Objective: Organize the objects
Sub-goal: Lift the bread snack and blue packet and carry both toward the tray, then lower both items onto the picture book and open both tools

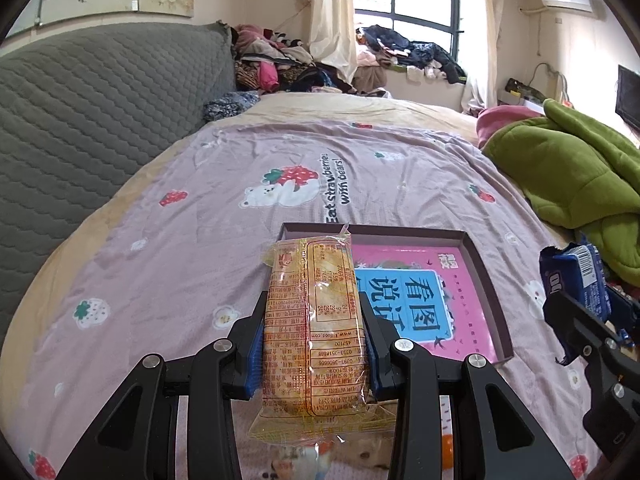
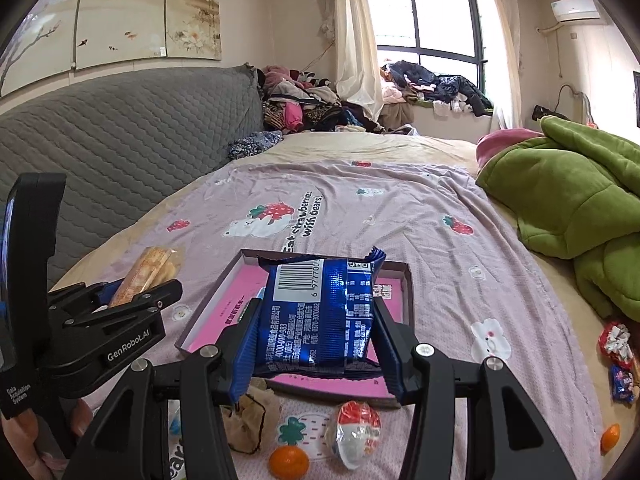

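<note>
My left gripper (image 1: 314,344) is shut on a yellow cracker pack (image 1: 316,320), held above the bed just left of a shallow box lid (image 1: 486,280) with a pink and blue liner. My right gripper (image 2: 316,332) is shut on a blue biscuit pack (image 2: 320,312), held over the same box lid (image 2: 408,288). In the right wrist view the left gripper (image 2: 132,300) and its cracker pack (image 2: 148,272) show at the left. In the left wrist view the right gripper (image 1: 592,320) and the blue pack (image 1: 580,276) show at the right edge.
The pink strawberry bedsheet (image 2: 400,208) carries two small oranges (image 2: 289,462) (image 2: 610,438), a red-white wrapped snack (image 2: 356,432), a brown wrapper (image 2: 248,420) and wrapped candies (image 2: 618,356). A green quilt (image 2: 580,200) lies right, a grey headboard (image 1: 80,128) left.
</note>
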Action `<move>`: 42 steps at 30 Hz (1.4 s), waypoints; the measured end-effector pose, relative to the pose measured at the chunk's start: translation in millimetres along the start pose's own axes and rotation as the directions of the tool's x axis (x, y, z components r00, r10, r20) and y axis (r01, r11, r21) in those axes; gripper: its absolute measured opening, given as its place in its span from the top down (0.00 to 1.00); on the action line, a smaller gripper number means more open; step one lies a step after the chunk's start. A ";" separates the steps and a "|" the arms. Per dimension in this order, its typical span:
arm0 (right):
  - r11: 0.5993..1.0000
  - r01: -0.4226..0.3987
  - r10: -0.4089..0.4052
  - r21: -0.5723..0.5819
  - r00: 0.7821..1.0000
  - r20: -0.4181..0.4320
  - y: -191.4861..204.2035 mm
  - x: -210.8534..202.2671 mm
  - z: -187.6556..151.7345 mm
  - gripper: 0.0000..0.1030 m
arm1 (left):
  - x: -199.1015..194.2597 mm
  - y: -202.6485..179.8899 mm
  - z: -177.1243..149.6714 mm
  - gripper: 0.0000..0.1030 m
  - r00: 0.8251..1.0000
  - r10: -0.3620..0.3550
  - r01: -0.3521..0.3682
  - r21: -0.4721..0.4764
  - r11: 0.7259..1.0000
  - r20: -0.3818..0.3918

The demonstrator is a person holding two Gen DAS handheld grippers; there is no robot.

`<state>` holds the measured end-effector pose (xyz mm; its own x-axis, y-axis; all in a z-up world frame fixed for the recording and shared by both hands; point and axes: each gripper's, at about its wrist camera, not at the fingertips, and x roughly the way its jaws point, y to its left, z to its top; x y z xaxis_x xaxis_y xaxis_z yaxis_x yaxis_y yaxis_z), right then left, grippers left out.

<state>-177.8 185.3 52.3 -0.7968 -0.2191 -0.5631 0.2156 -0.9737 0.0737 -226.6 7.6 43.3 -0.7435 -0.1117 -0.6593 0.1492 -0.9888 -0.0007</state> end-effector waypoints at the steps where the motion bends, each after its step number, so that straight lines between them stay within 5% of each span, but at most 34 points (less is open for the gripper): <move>1: 1.000 -0.001 0.001 0.000 1.000 0.000 -0.1 3.3 0.5 0.50 | 3.3 -0.9 1.2 0.61 1.000 -0.003 0.003 0.003 1.000 -0.002; 17: 0.999 0.038 -0.039 -0.026 0.998 -0.049 -8.3 57.6 -7.5 0.50 | 77.2 -7.1 9.6 0.61 0.995 0.000 0.002 0.017 1.000 -0.104; 42: 0.999 0.036 -0.038 -0.012 0.966 -0.256 -9.3 146.9 -45.7 0.50 | 158.8 -20.7 -10.4 0.61 0.952 0.012 0.016 0.089 0.996 -0.306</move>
<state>-271.1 165.1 -68.7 -0.6331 -0.1585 -0.7577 0.1933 -0.9802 0.0435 -341.0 11.4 -69.2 -0.5067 -0.0880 -0.8576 0.0782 -0.9954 0.0559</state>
